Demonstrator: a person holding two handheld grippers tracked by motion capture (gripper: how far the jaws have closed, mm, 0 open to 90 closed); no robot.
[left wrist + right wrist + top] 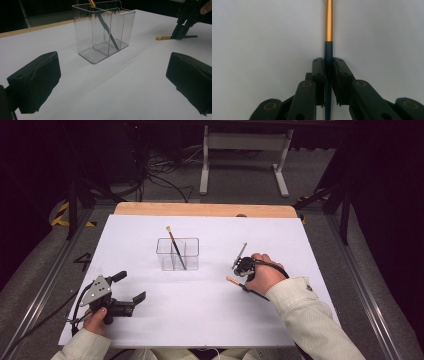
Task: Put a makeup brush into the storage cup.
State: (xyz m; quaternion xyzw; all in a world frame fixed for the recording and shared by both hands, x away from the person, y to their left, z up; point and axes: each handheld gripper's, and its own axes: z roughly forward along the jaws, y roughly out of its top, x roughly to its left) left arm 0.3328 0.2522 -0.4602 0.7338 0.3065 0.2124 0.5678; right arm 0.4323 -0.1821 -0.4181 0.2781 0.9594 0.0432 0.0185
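Note:
A clear two-compartment holder [166,255] [85,37] stands at mid-table with a dark paintbrush [175,247] [106,27] leaning in it, gold ferrule up. A second brush [233,281] [328,25] [163,38] lies flat on the white sheet to the holder's right. My right gripper [246,287] [328,67] points down at the sheet and is shut on that brush's dark handle, just behind the gold ferrule. My left gripper [131,286] [113,77] rests at the near left, jaws wide open with nothing between them, aimed toward the holder.
The white sheet [200,320] covers the table, and a wooden edge [205,210] shows at the far side. Beyond it are floor cables and a white stand [245,155]. Metal rails run along both sides of the table.

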